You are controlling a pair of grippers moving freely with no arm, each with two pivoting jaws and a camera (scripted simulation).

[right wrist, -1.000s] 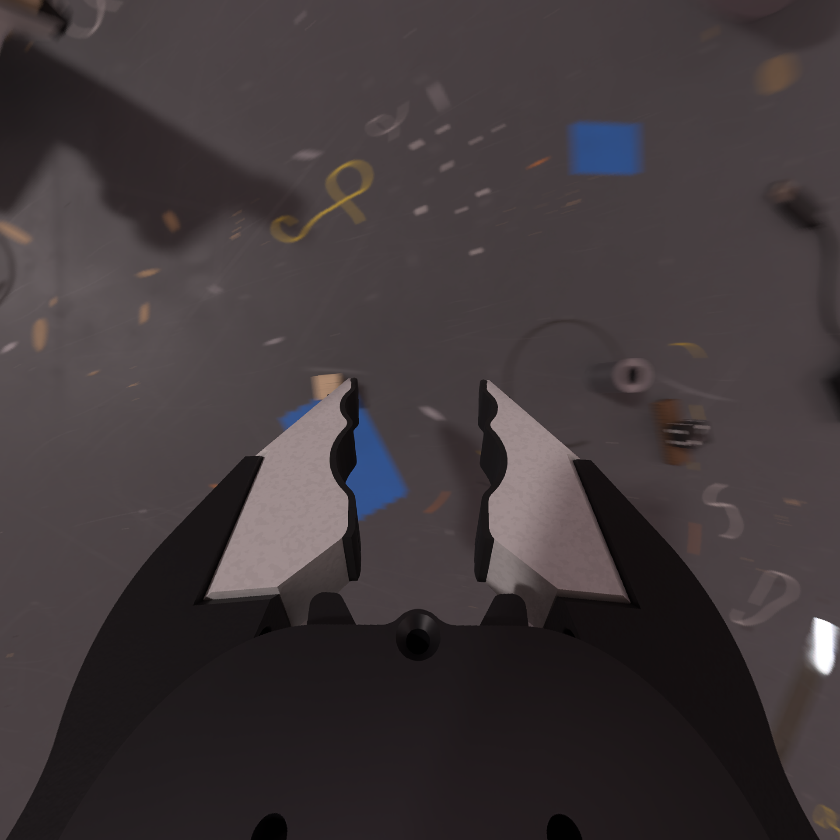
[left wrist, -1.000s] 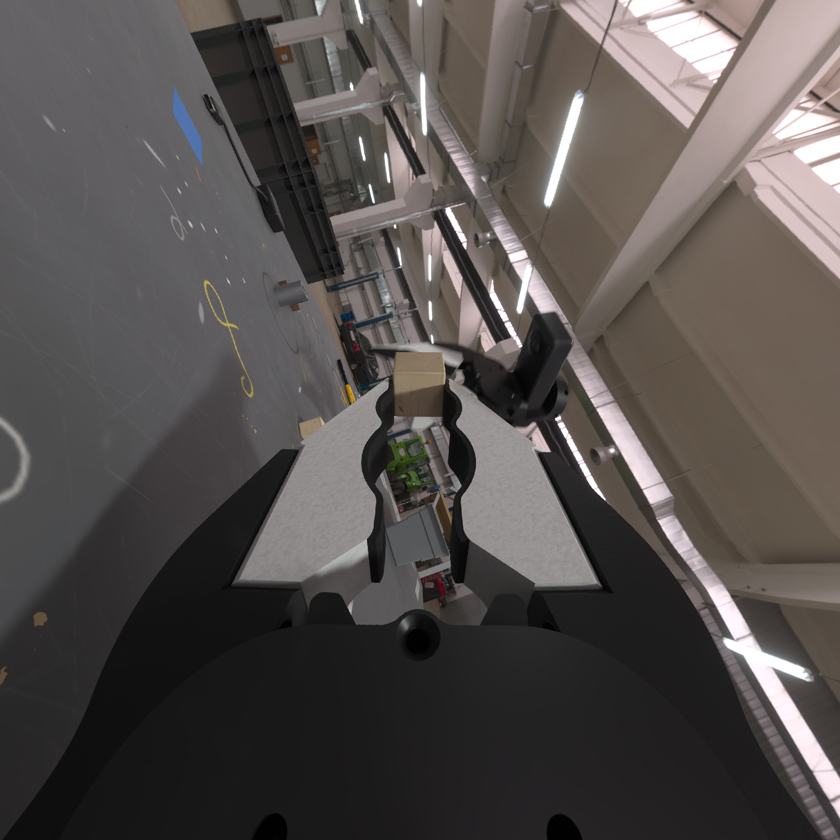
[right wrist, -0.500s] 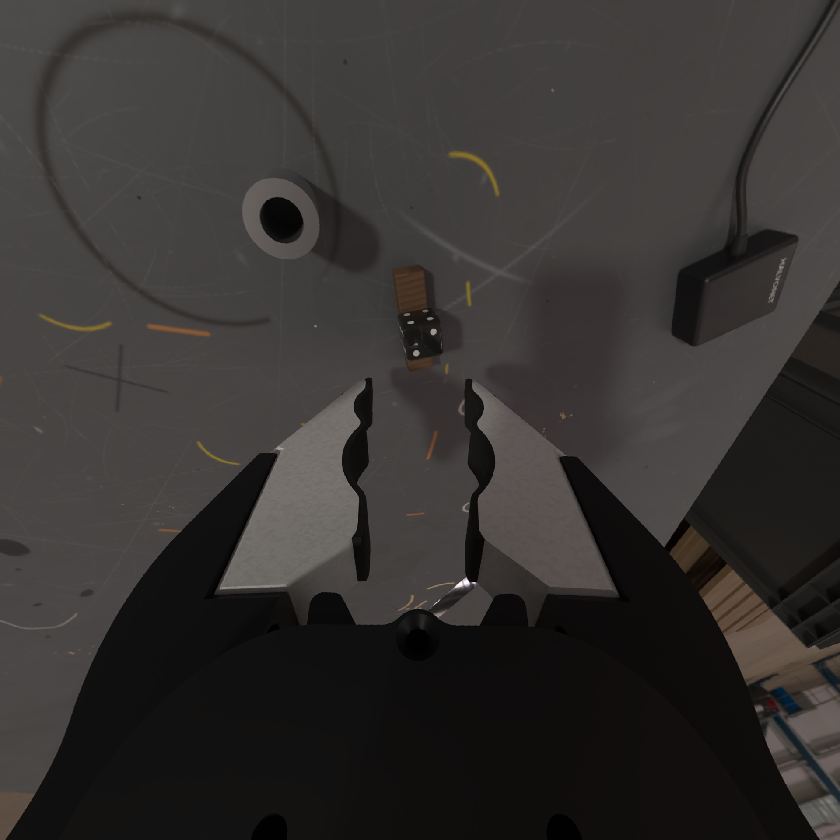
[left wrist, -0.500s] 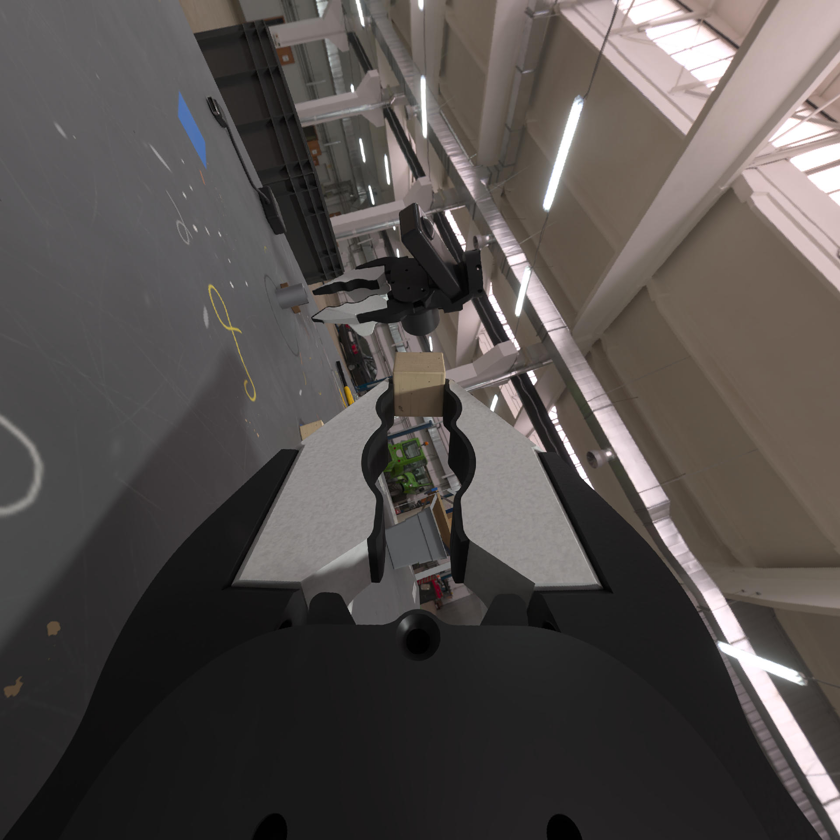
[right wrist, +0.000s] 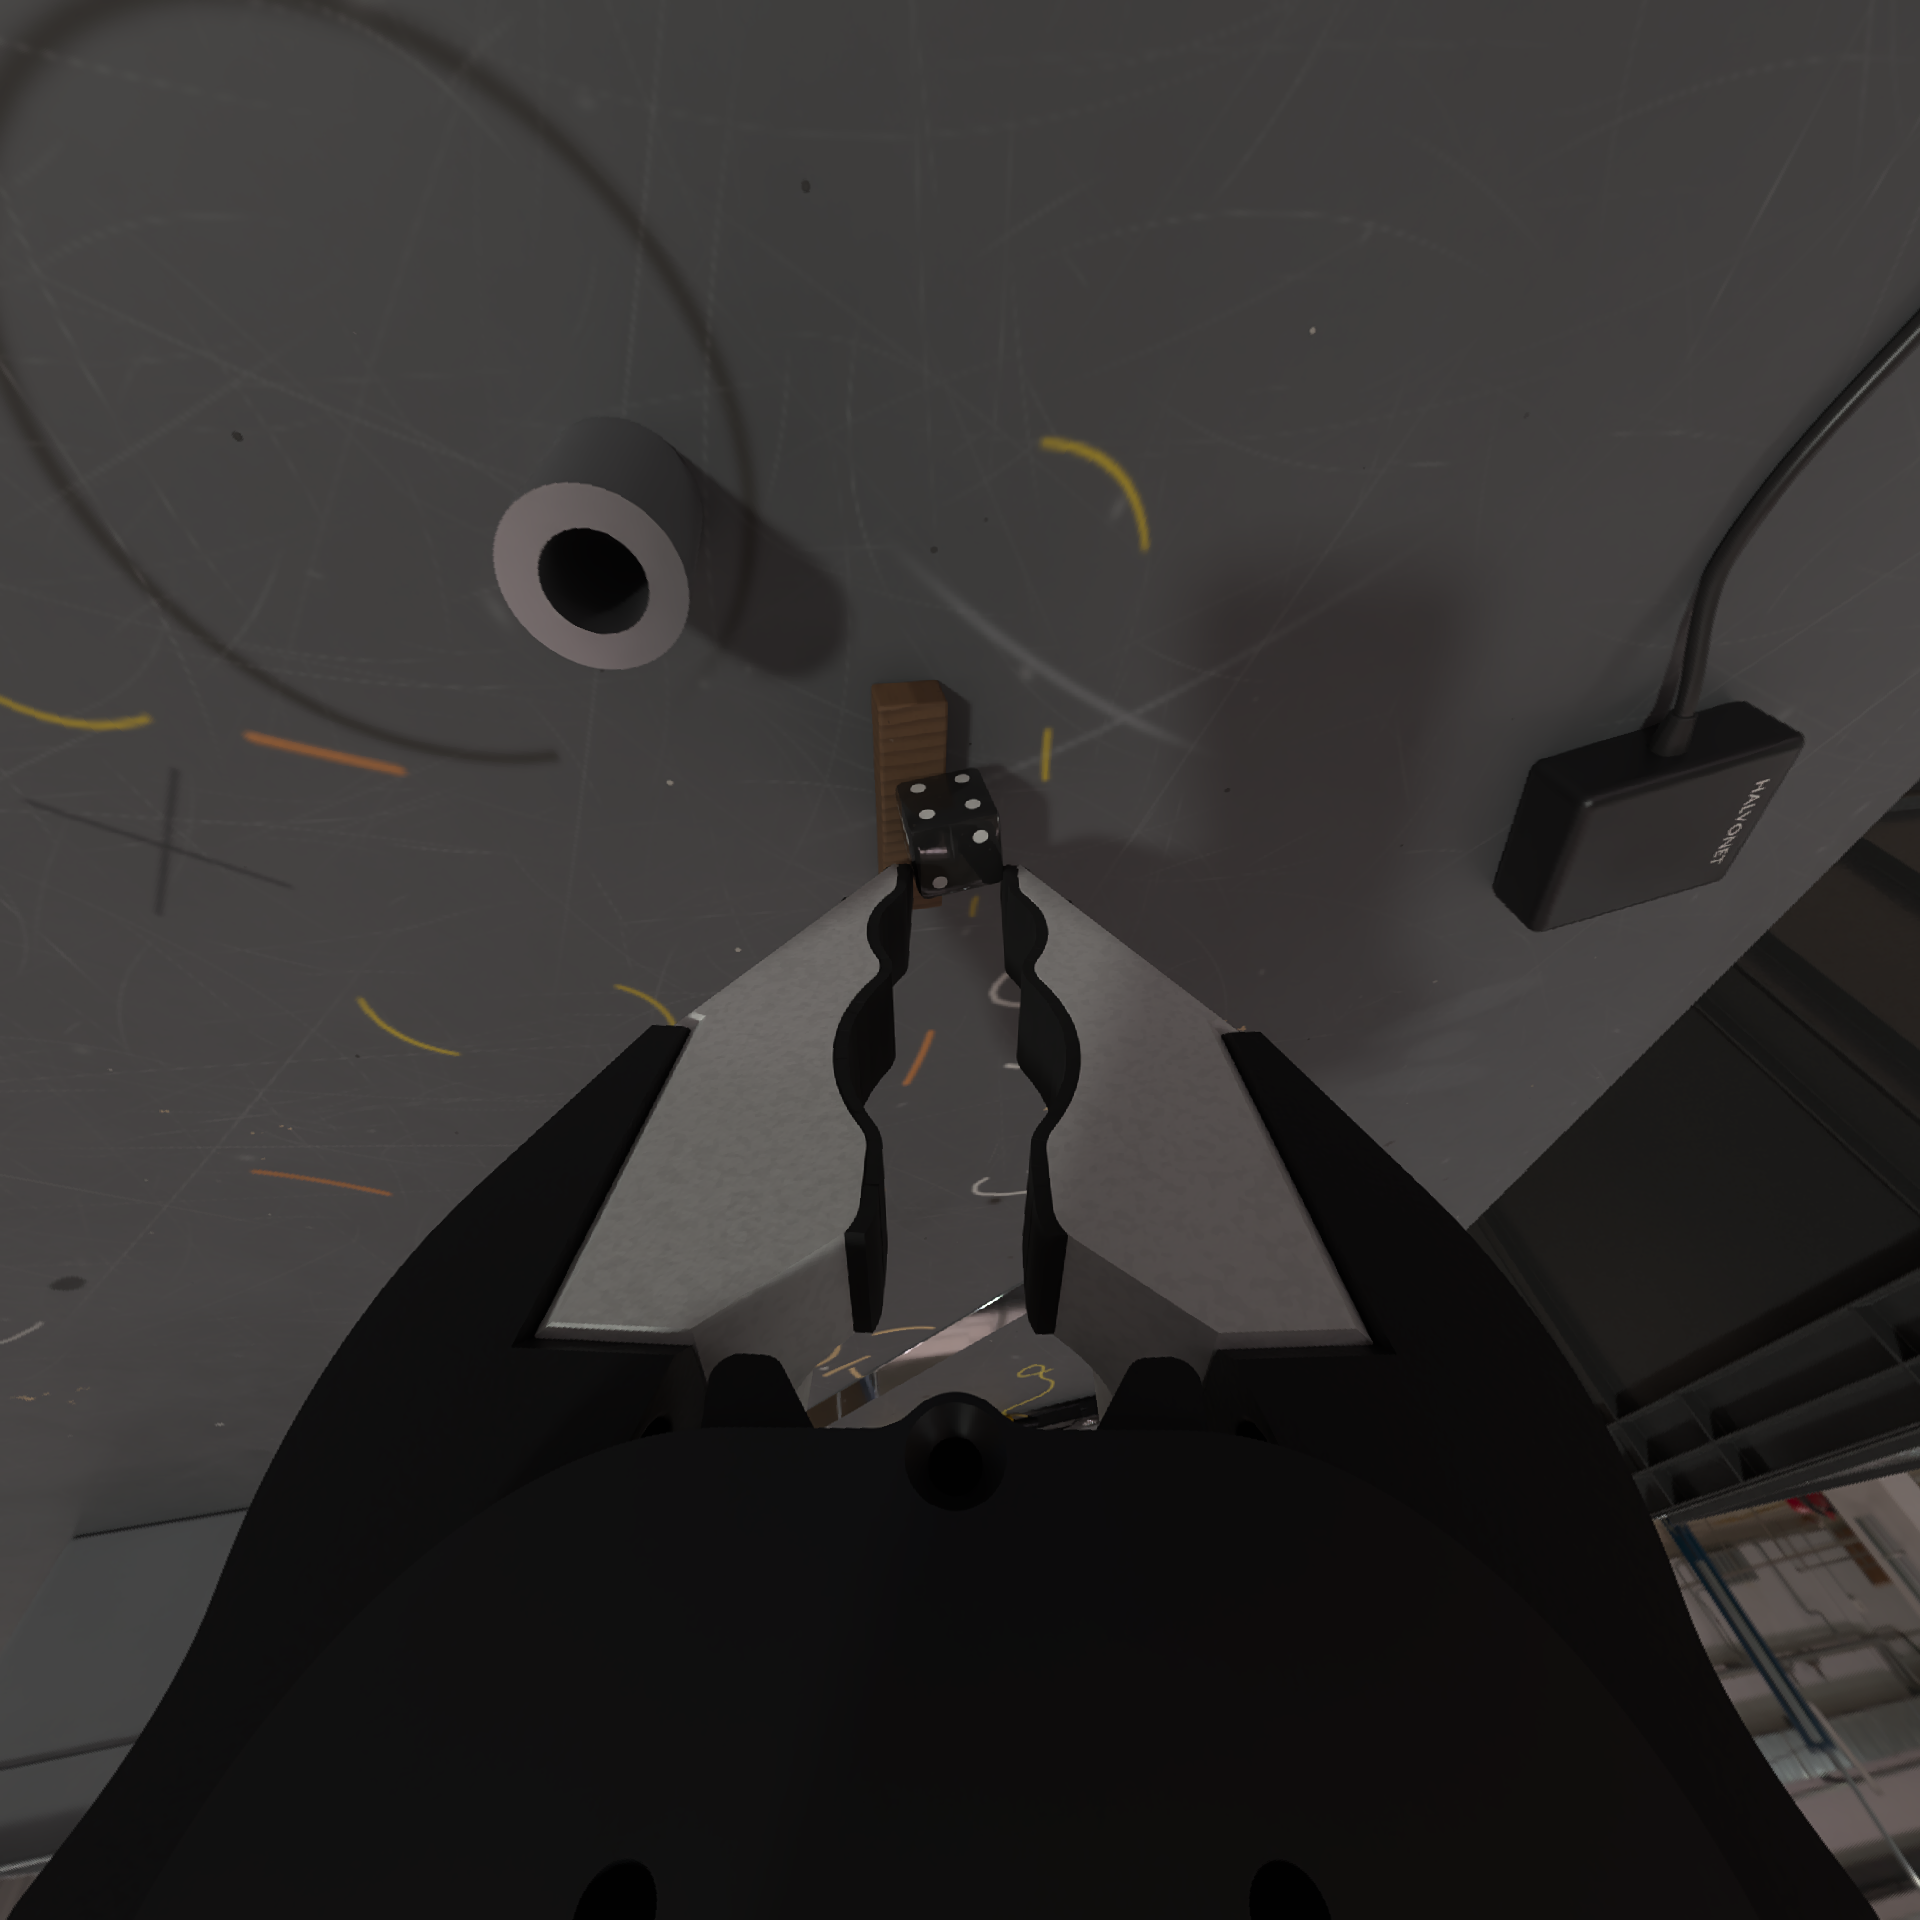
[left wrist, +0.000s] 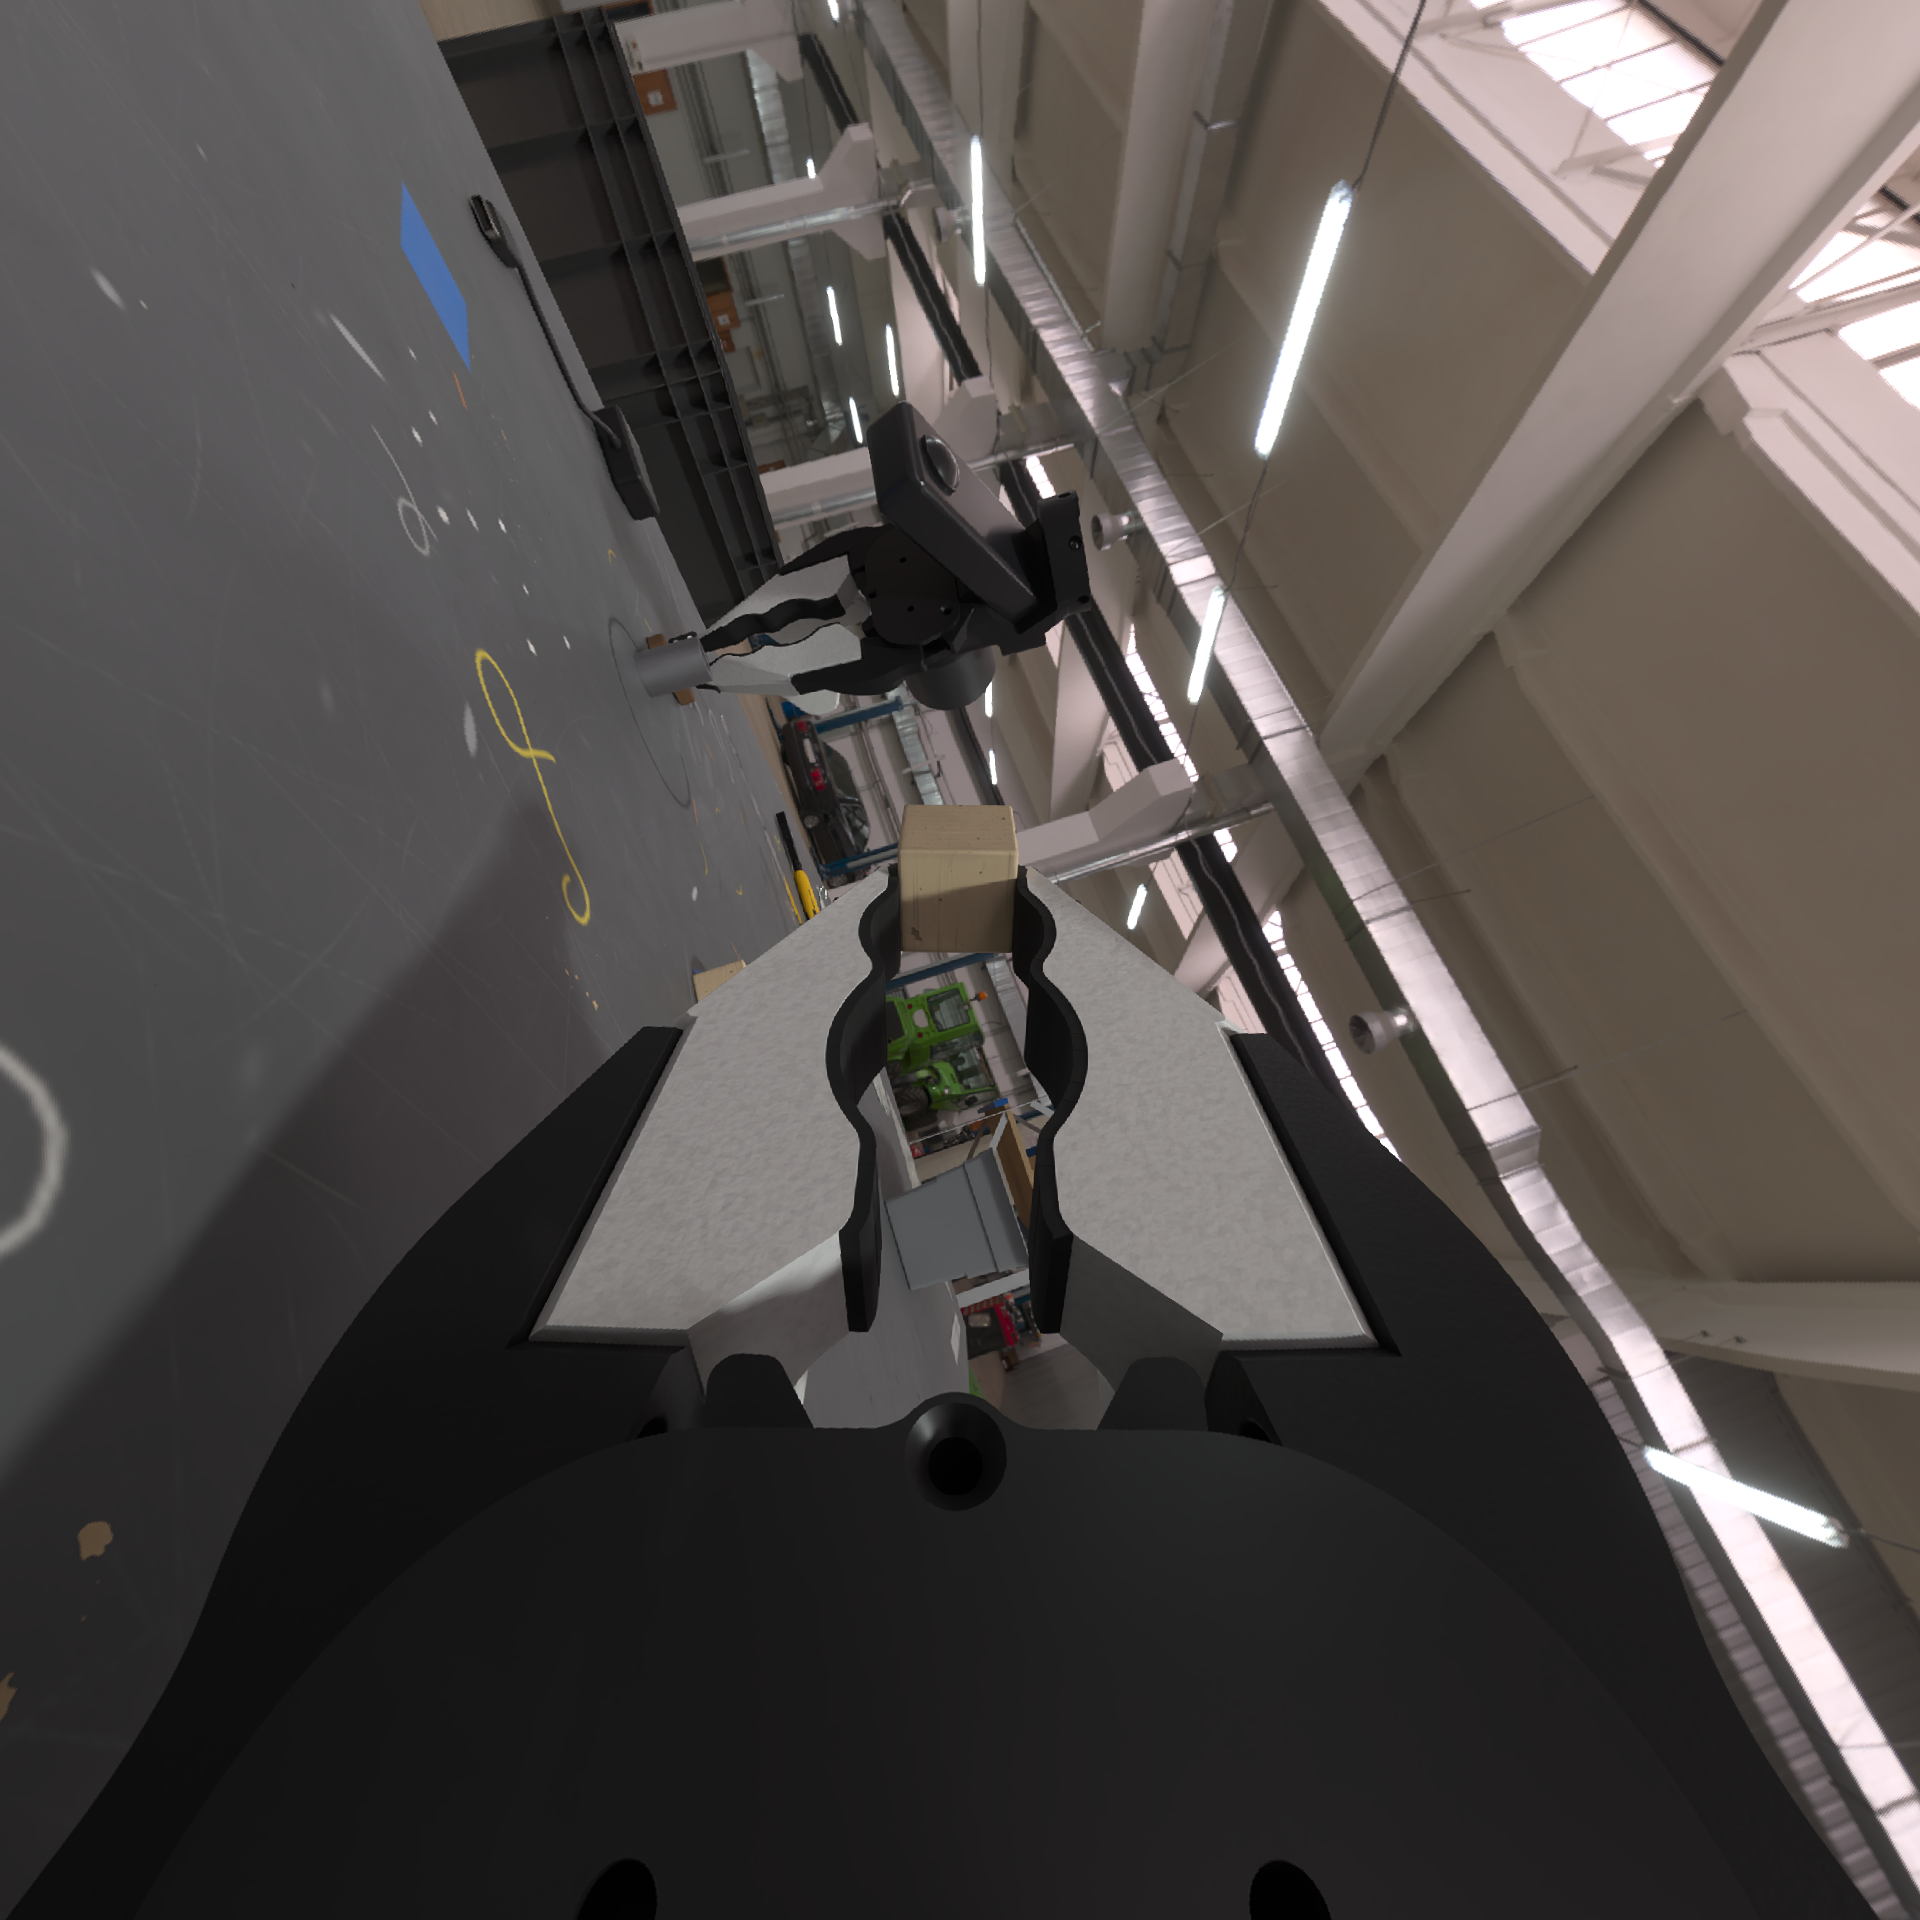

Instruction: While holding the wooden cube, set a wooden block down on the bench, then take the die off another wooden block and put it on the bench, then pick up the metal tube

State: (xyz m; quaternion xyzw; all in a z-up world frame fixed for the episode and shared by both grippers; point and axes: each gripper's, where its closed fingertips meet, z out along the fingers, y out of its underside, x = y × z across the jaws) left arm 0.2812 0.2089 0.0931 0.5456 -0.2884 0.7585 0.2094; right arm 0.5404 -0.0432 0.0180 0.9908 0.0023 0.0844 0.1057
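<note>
My left gripper (left wrist: 956,906) is shut on the pale wooden cube (left wrist: 956,871) and holds it in the air beside the dark grey bench (left wrist: 208,727). In the right wrist view, a black die with white dots (right wrist: 948,836) sits on a brown wooden block (right wrist: 911,738) lying on the bench (right wrist: 1247,260). My right gripper (right wrist: 956,885) has its fingertips closed against the die's two sides. The metal tube (right wrist: 592,566) stands upright to the left of the block. The left wrist view shows the right gripper (left wrist: 727,660) next to the tube (left wrist: 665,667).
A black box with a cable (right wrist: 1647,810) lies on the bench to the right of the die. A dark ribbed crate (right wrist: 1714,1195) borders the bench's edge at the right. A small tan piece (left wrist: 717,977) lies near the bench's edge.
My right gripper has come down over the block, and its fingers have narrowed from open to closed on the die. My left gripper and its cube have stayed put.
</note>
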